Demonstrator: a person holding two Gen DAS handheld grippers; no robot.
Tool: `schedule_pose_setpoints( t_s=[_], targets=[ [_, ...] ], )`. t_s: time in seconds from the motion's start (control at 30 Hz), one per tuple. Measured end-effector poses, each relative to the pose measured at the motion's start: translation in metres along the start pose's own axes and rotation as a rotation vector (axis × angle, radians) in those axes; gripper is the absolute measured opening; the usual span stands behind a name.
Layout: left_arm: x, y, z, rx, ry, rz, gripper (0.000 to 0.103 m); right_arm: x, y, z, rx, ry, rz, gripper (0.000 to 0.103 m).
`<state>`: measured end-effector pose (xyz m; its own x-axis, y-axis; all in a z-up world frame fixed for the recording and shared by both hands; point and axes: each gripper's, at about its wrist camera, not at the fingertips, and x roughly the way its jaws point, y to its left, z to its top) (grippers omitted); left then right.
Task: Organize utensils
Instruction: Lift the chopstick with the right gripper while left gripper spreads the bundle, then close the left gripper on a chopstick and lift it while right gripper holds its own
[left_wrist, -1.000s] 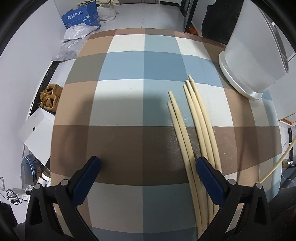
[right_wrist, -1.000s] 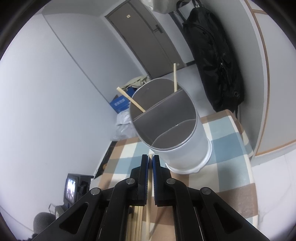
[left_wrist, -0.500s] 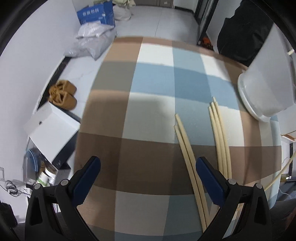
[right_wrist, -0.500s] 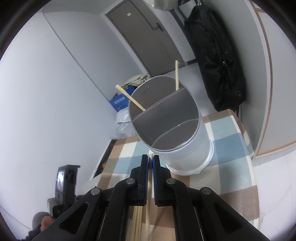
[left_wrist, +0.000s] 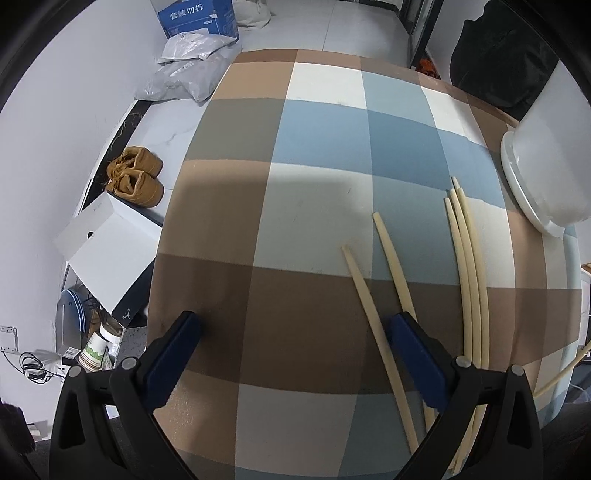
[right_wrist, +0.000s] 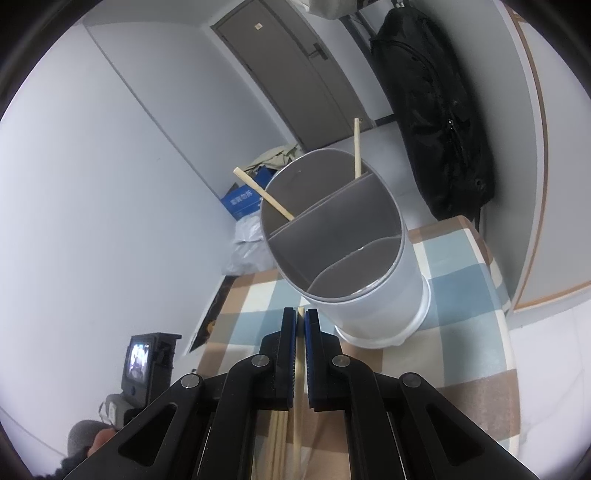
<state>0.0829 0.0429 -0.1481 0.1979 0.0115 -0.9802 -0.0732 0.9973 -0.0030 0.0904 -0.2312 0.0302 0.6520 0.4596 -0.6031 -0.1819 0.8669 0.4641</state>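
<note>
I am looking down through the left gripper (left_wrist: 291, 354) at a checked tablecloth (left_wrist: 314, 122) of matte brown, tan, blue and white squares, and its blue-padded jaws are standing wide apart and released over a dark brown square with nothing pressed between them. On the cloth, 5 pale, smooth, tapering chopsticks (left_wrist: 469, 258) are lying: 3 are bunched together, touching, to the right of the right finger, 1 is running under that right finger, and 1 is slanting across the gap just inside it, its tip near the cloth's middle. The white, smooth plastic utensil holder (right_wrist: 373, 258) is standing at the cloth's far right edge, well apart from the left gripper. From the right wrist I am seeing the right gripper (right_wrist: 300, 325) clenched on 1 slim chopstick (right_wrist: 298, 387), whose tip is poking out just above the pads, close to the holder's near rim. The holder is cylindrical, with grey inner walls dividing it into 3 compartments; 2 chopsticks are leaning in the far compartment, 1 tilted left (right_wrist: 264, 195) and 1 nearly upright (right_wrist: 357, 147). A black bag (right_wrist: 436, 122) is hanging against the wall behind.
</note>
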Motion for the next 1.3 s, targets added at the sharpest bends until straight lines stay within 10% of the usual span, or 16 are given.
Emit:
schedule_pose_setpoints(
  t_s=[0.37, 0.67, 1.07, 1.3],
  targets=[
    [-0.009, -0.011, 0.017, -0.03, -0.044, -0.021, 0.002, 0.0, 0.002, 0.001, -0.018, 0.009, 0.004, 0.004],
    [-0.017, -0.005, 0.017, -0.117, -0.09, -0.098, 0.0, -0.005, 0.007, 0.001, -0.039, -0.003, 0.007, 0.004],
    [-0.131, -0.014, -0.008, -0.076, -0.519, -0.283, 0.0, -0.024, 0.037, -0.006, -0.184, -0.098, -0.001, 0.004],
    [-0.149, -0.026, -0.015, 0.011, -0.568, -0.293, 0.0, -0.032, 0.055, -0.017, -0.281, -0.16, -0.033, 0.004]
  ],
)
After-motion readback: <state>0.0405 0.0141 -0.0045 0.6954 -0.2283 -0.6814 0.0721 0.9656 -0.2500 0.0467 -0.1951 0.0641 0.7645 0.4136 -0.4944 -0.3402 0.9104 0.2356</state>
